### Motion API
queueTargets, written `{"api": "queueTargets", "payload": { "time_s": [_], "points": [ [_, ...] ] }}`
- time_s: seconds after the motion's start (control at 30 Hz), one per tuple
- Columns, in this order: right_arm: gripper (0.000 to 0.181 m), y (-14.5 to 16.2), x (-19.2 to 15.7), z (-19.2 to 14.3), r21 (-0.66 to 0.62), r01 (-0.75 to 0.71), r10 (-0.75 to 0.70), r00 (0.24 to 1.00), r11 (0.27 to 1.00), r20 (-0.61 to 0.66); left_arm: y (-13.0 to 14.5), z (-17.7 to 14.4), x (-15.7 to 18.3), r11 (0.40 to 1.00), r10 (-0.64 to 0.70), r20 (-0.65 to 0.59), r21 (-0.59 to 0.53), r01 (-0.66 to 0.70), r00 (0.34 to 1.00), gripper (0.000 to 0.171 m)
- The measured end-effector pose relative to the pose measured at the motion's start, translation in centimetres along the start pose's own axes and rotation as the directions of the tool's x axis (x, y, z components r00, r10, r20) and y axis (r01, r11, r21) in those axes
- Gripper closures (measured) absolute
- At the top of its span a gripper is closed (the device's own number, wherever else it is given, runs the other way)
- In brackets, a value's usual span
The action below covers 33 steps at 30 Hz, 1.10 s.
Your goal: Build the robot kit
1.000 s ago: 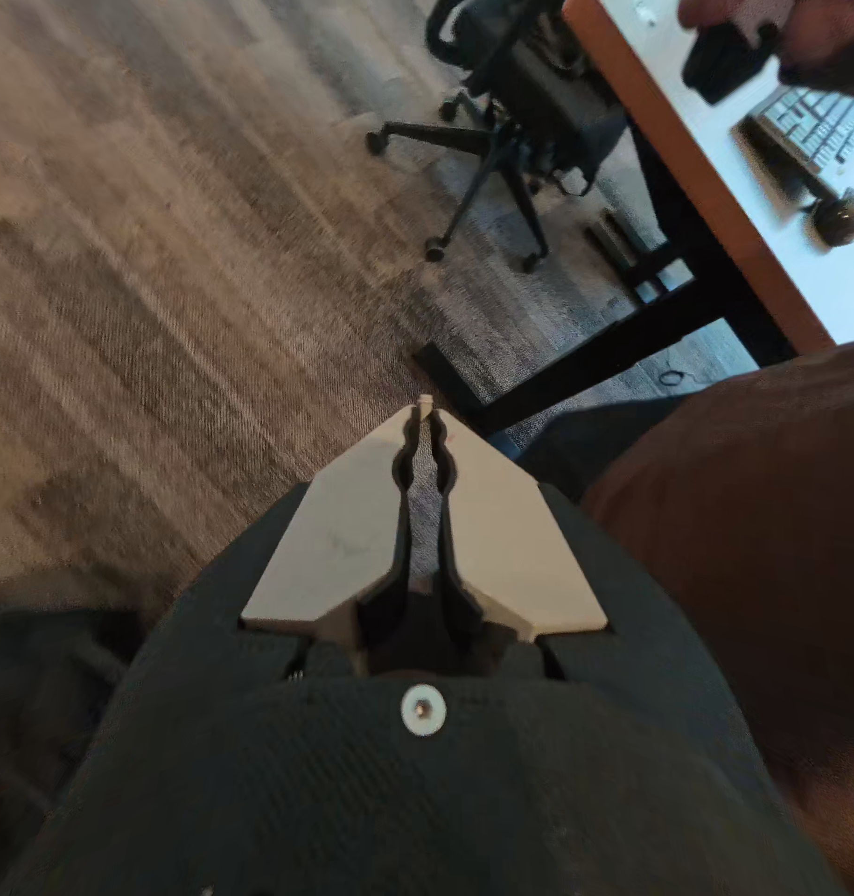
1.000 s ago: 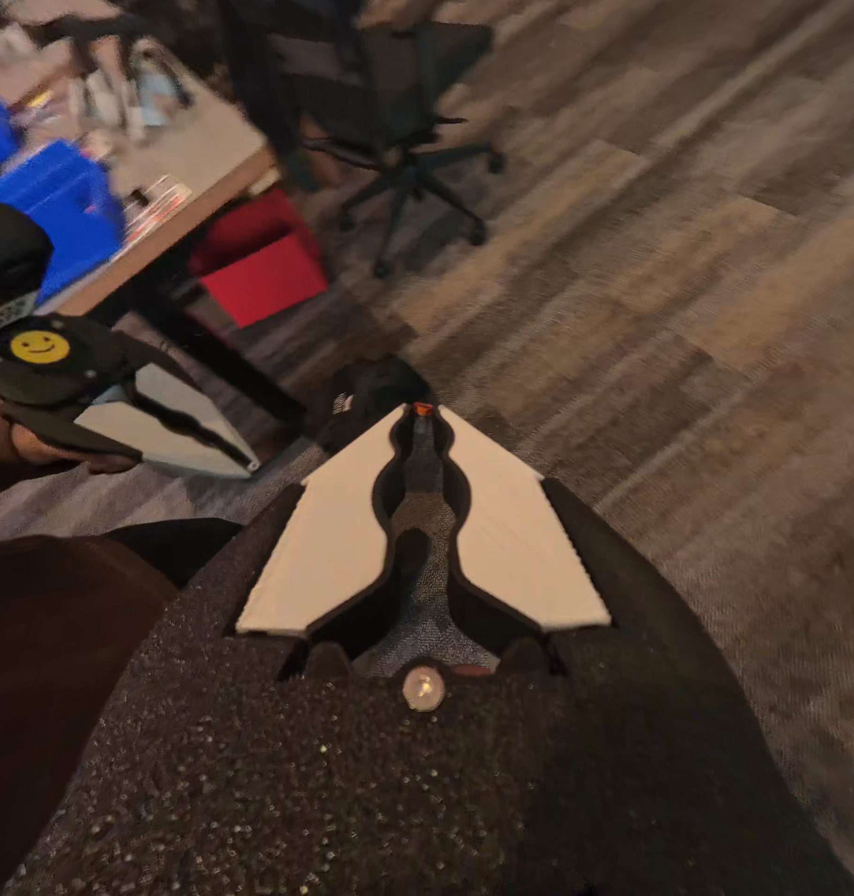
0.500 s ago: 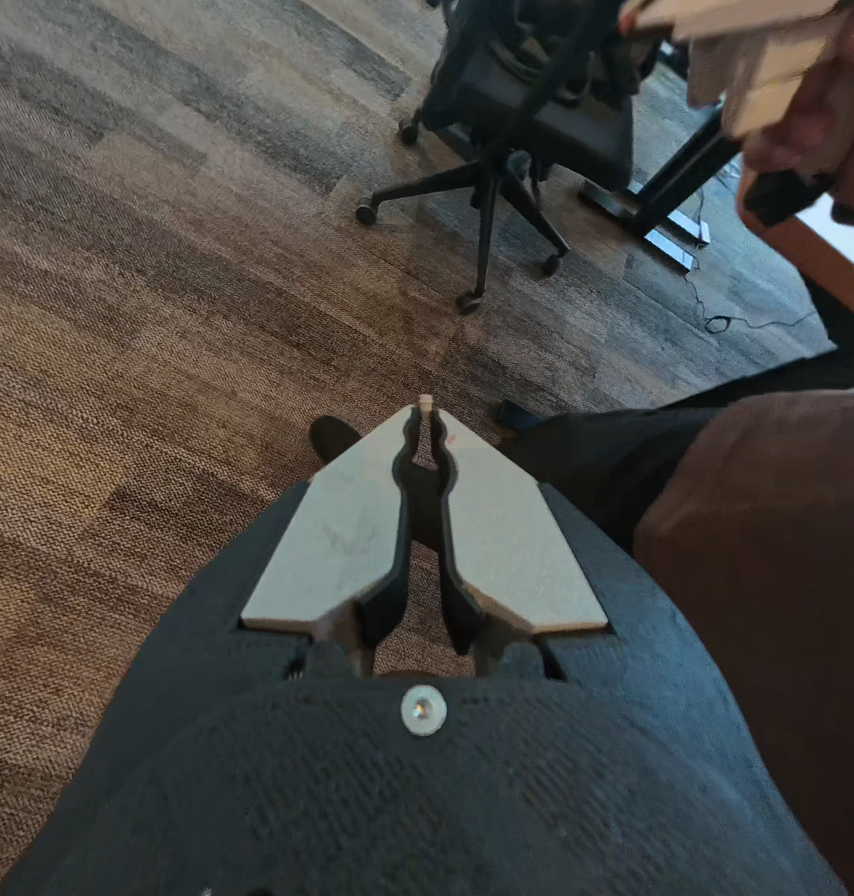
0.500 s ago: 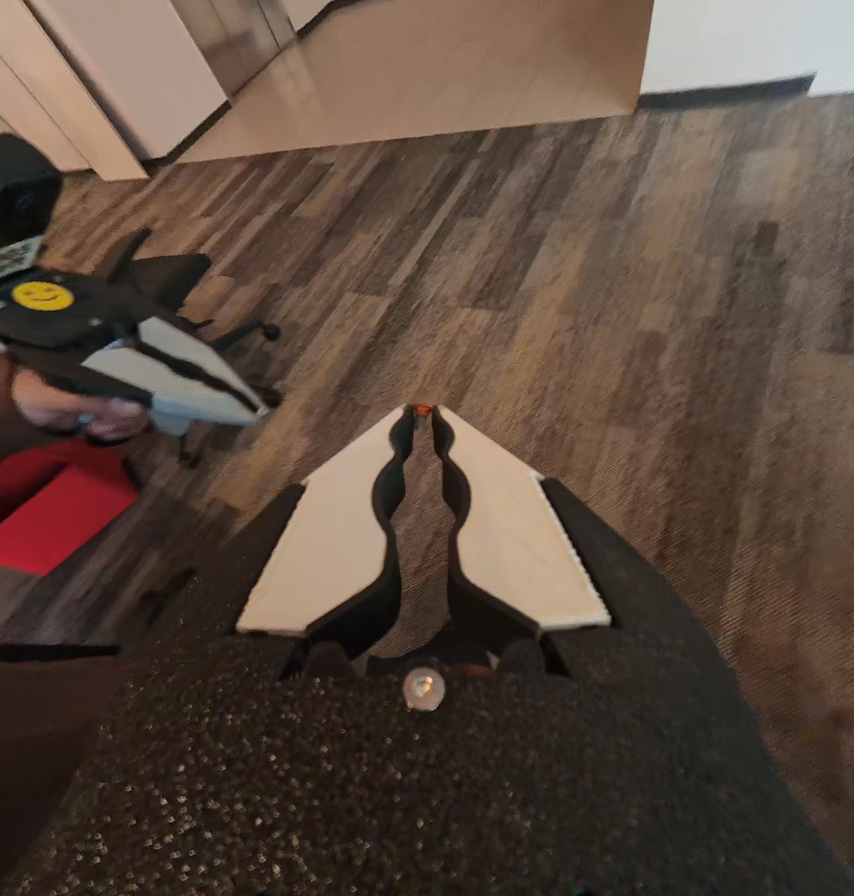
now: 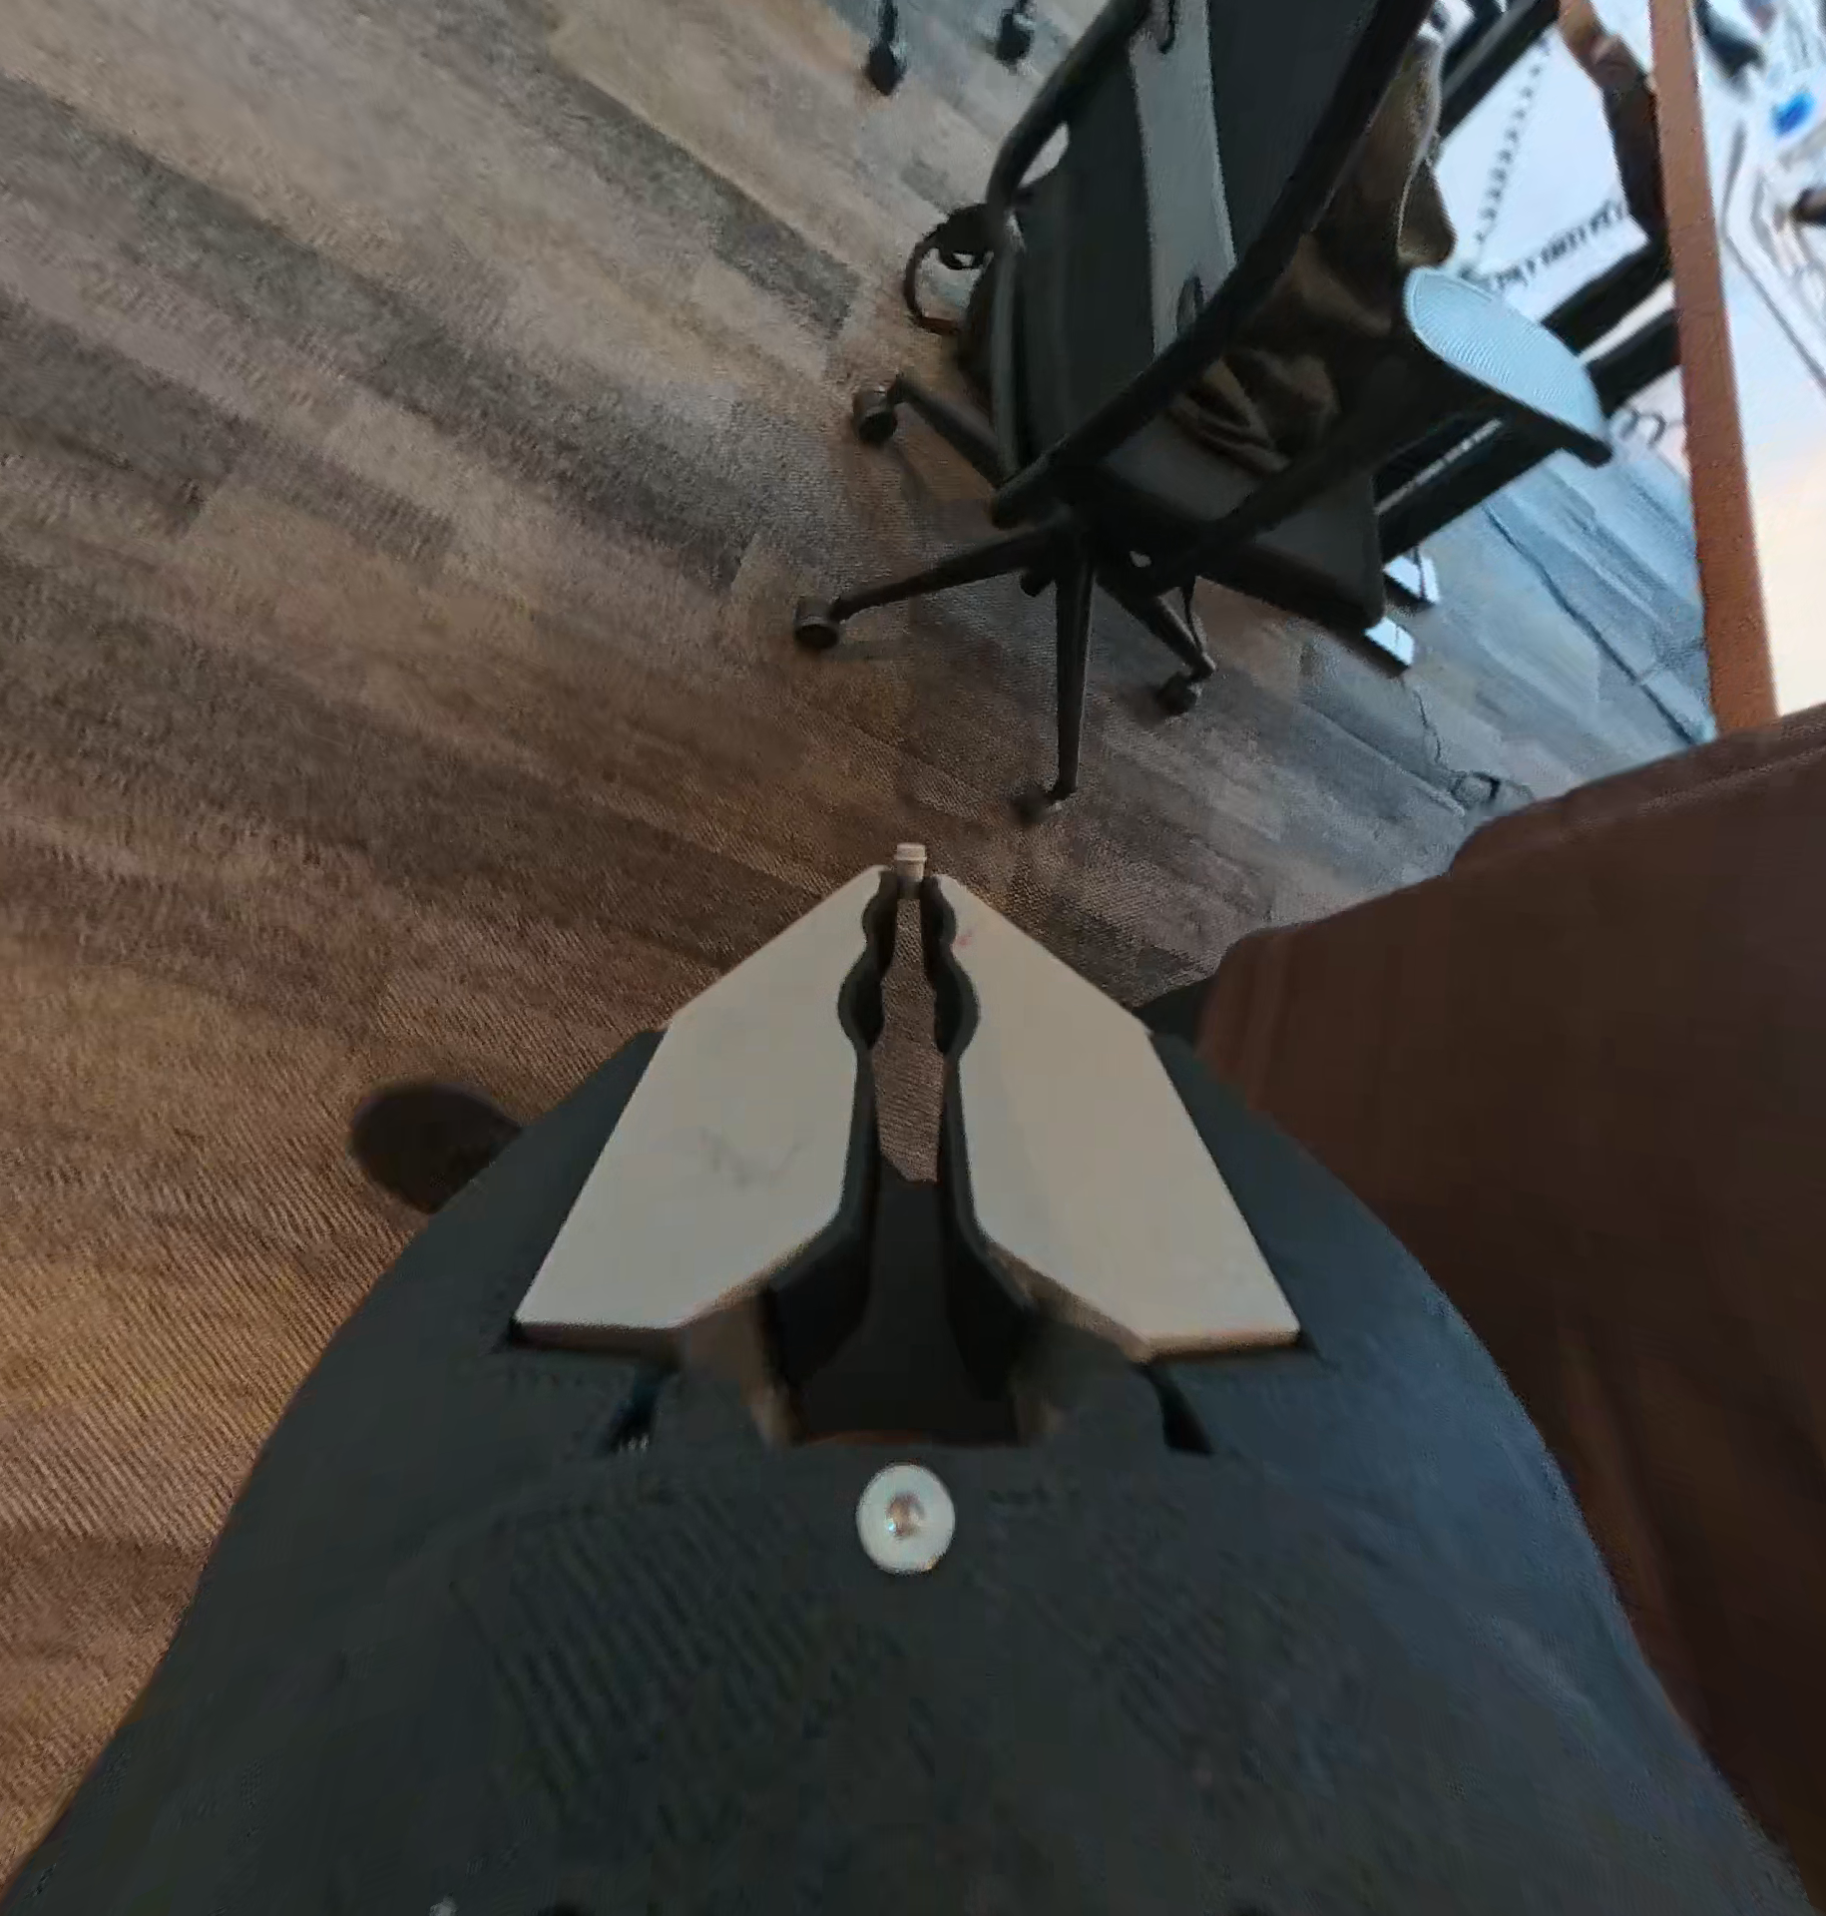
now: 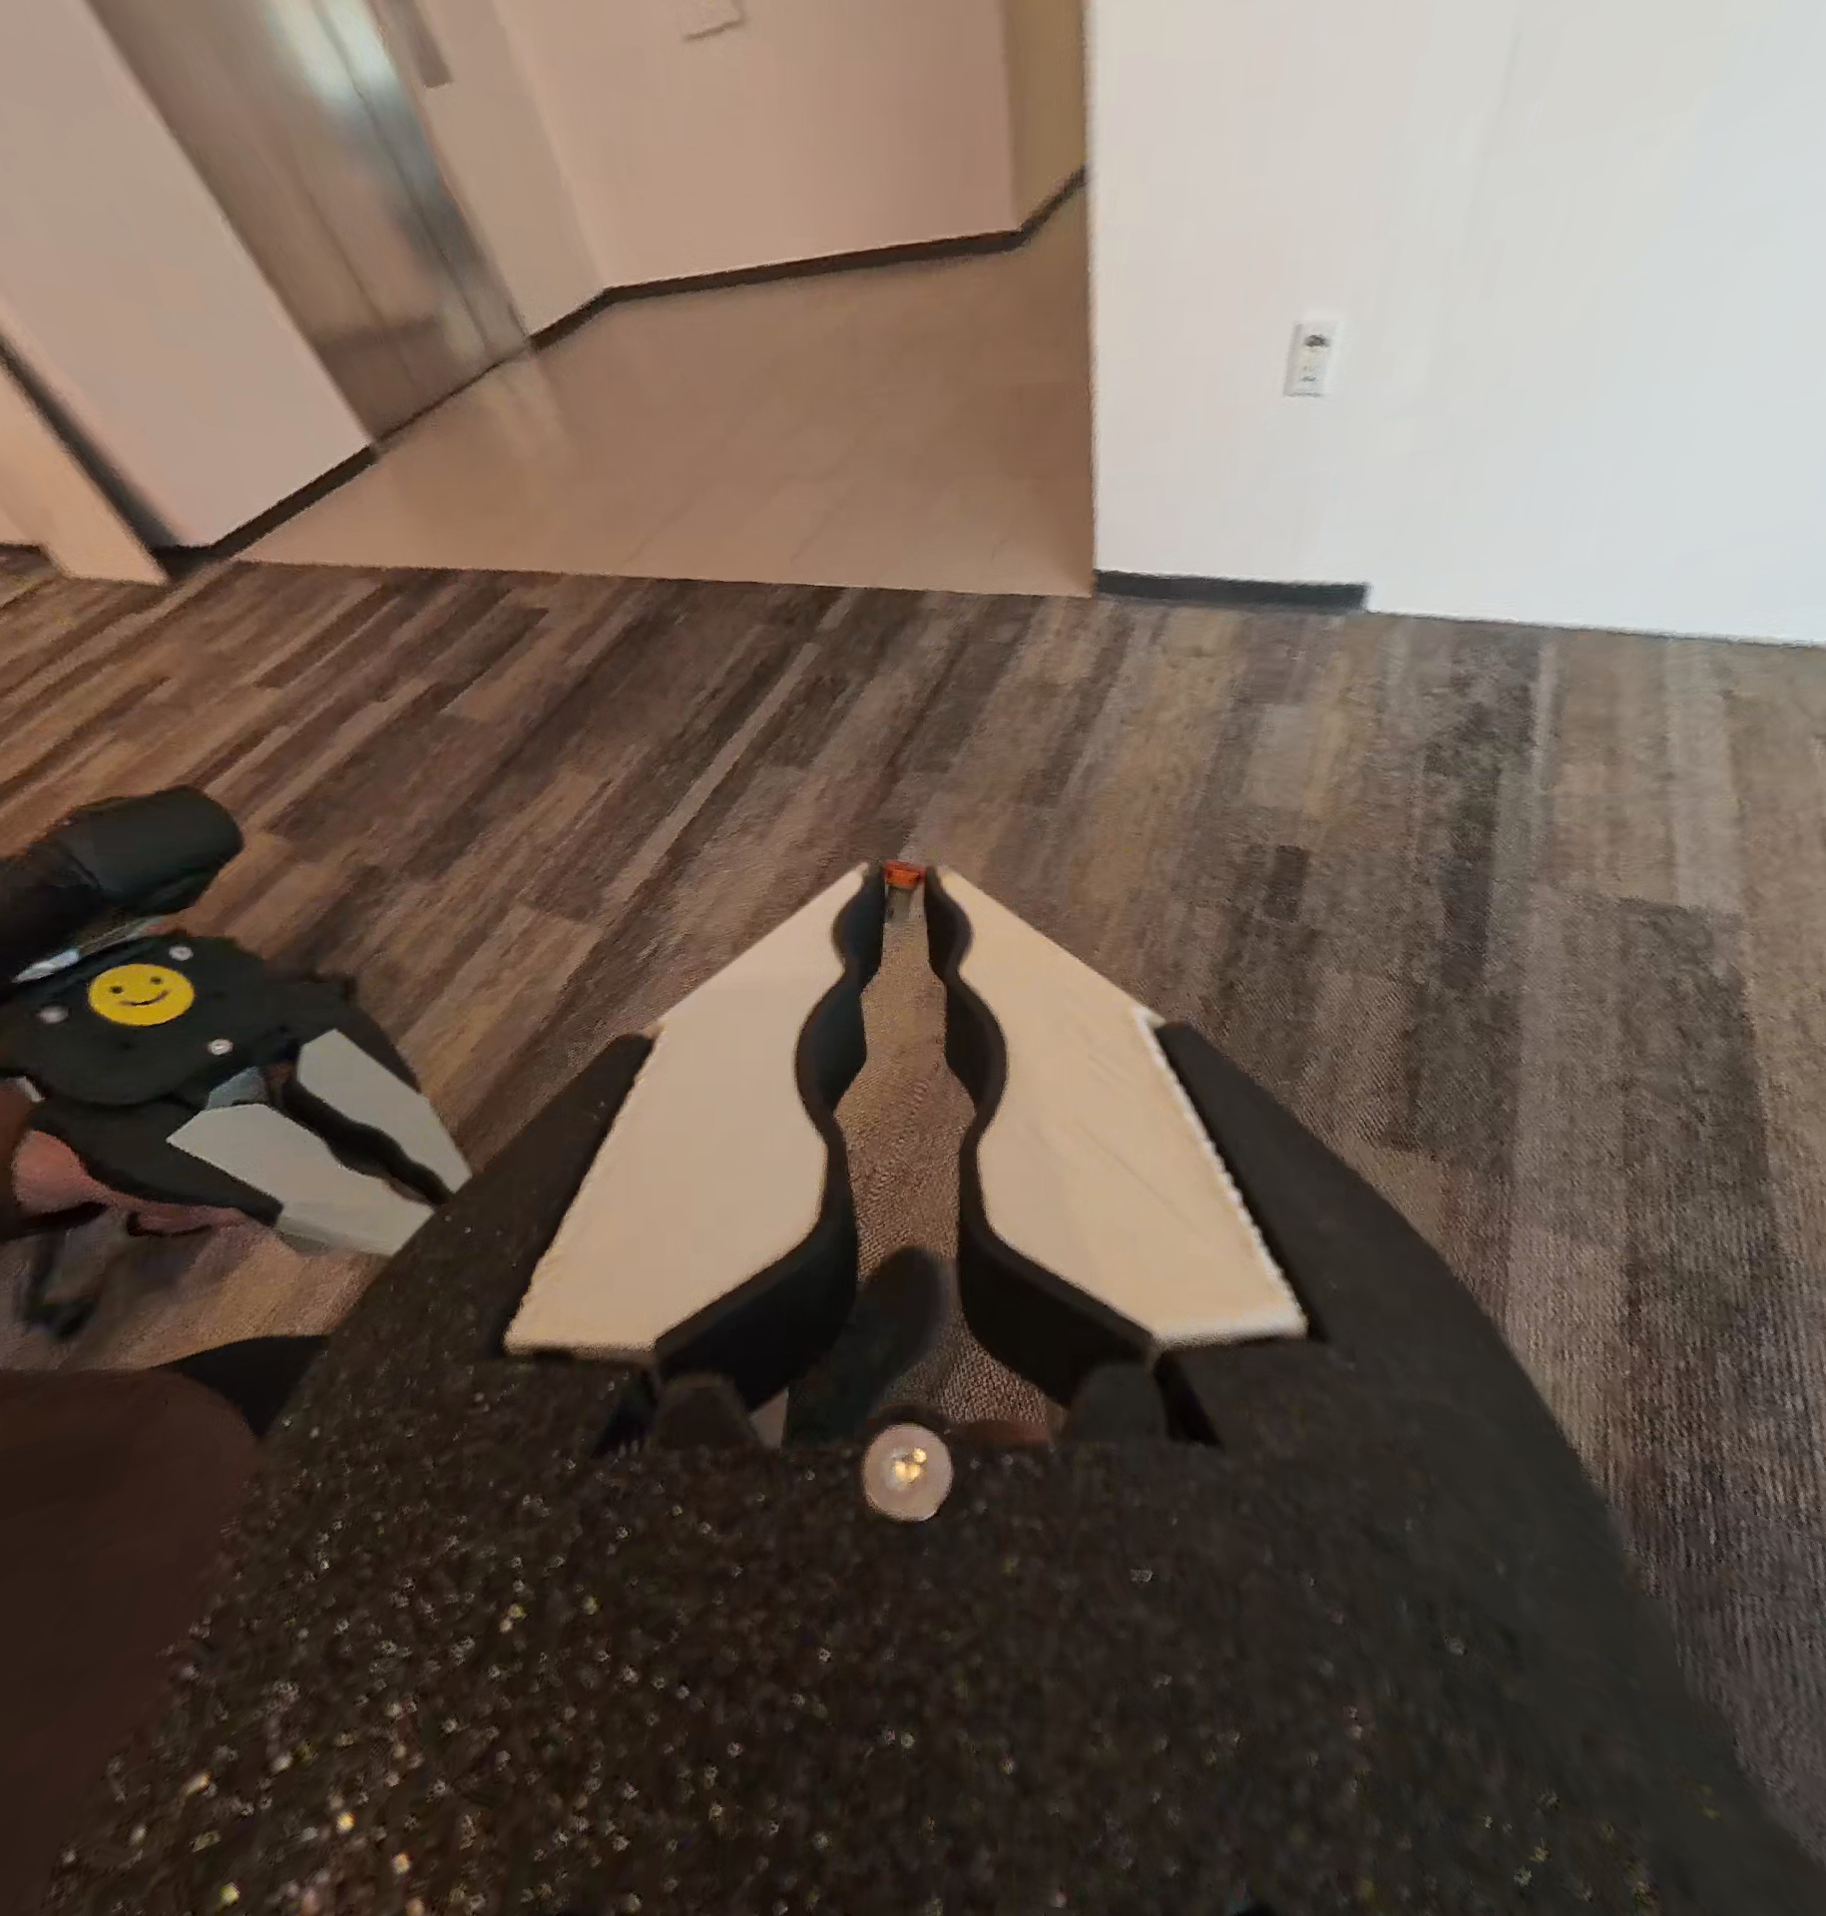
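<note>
My left gripper [image 5: 907, 876] is shut and holds nothing. It hangs above brown-grey carpet [image 5: 370, 622], with a small white peg at its tip. My right gripper [image 6: 901, 886] is also shut and empty, with a small orange bit at its tip. It points across the carpet [image 6: 1406, 933] toward a white wall [image 6: 1510, 311]. In the right wrist view, the left gripper's black body with a yellow sticker [image 6: 142, 993] shows at the left, held by a hand [image 6: 48, 1182]. Its white fingers [image 6: 266, 1151] are together.
A black office chair on castors [image 5: 1147, 467] stands ahead and to the right of the left gripper, next to a desk edge [image 5: 1707, 363]. A person's brown clothing [image 5: 1562, 1140] fills the right side. A dark shoe [image 5: 427, 1140] rests on the carpet. A tiled hallway [image 6: 733, 467] and a wall outlet [image 6: 1311, 358] lie beyond. There is about 25 centimetres between the tips of the two grippers.
The right view has swung up from the floor to the wall and hallway. The left view has turned from the desk toward the chair. Both grippers have stayed shut.
</note>
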State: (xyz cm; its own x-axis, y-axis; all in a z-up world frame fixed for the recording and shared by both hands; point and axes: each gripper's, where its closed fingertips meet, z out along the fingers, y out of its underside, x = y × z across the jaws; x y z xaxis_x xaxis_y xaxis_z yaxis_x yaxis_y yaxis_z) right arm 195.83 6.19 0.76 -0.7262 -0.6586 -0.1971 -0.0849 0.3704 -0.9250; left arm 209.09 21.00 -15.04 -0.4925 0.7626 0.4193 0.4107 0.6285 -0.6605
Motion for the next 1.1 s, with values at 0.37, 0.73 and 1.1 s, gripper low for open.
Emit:
{"api": "queueTargets", "payload": {
  "time_s": [0.37, 0.73, 1.1],
  "points": [
    [0.175, 3.6, 21.6, 0.7, -0.011, -0.360, 0.319, 0.840, 0.933, -0.439, -24.6, 14.8, -15.2, 0.891, 0.393, -0.372, -0.072, -0.448, 0.841, 0.170],
    [0.175, -2.0, 48.1, 5.8, 0.155, -0.326, 0.359, 0.809, 0.933, -0.465, -45.5, 31.9, -24.5, 0.860, 0.430, -0.401, -0.090, -0.502, 0.809, 0.170],
    [0.175, -8.1, 78.6, -5.1, 0.235, -0.330, 0.405, 0.754, 0.914, -0.517, -67.2, 50.9, -23.9, 0.721, 0.524, -0.436, -0.230, -0.654, 0.731, 0.170]
  ]
}}
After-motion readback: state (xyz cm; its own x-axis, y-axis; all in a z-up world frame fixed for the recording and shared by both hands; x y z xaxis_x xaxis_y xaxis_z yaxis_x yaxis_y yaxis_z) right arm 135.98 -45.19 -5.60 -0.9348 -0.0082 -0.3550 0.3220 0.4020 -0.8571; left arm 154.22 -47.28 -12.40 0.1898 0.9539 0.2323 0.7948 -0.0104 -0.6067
